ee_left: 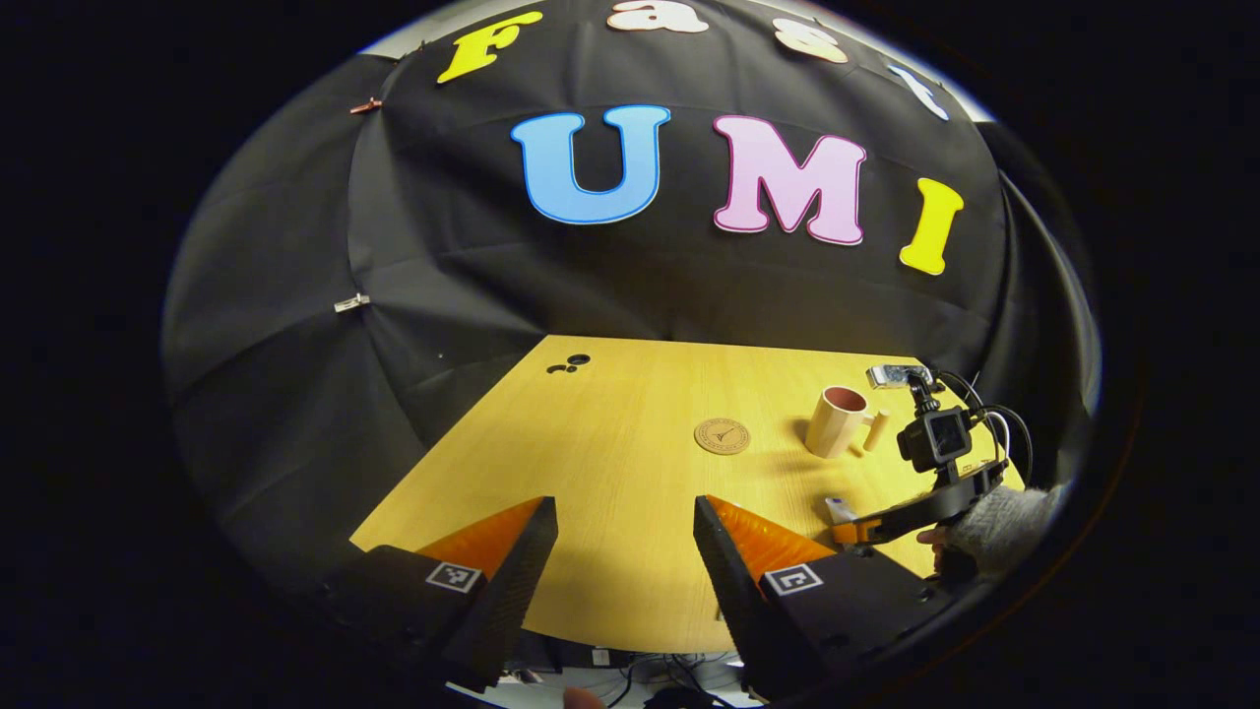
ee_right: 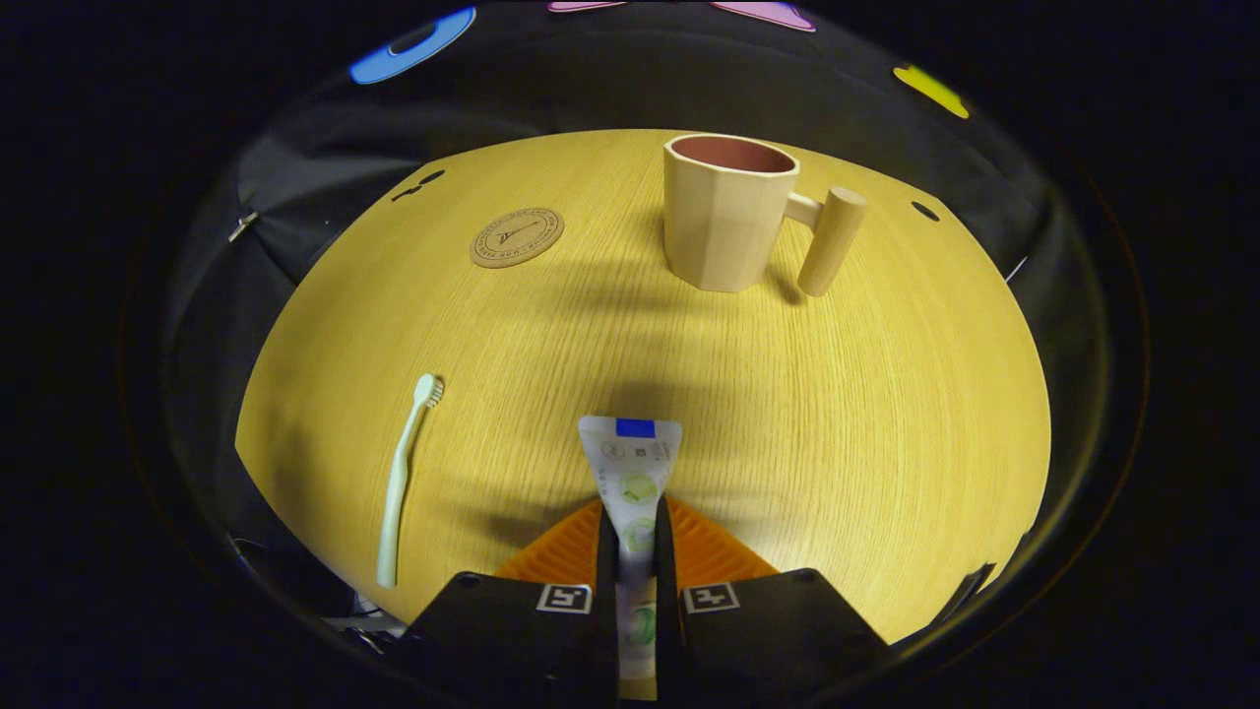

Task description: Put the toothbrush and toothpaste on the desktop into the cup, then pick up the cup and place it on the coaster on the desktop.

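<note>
The right gripper point(ee_right: 635, 551) is clamping its jaws on the toothpaste point(ee_right: 633, 473), whose long axis is pointing toward the cup point(ee_right: 726, 212). Bare counter point(ee_right: 886, 414) is lying open between them. The left gripper point(ee_left: 625, 551) is holding its jaws wide.

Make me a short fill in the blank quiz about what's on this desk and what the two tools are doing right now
1. The right tool is shut on the ____.
2. The toothbrush lies flat on the ____.
3. The cup stands upright and its inside is ____.
4. The left tool is ____ and holds nothing.

Missing words: toothpaste; desk; empty; open
</note>
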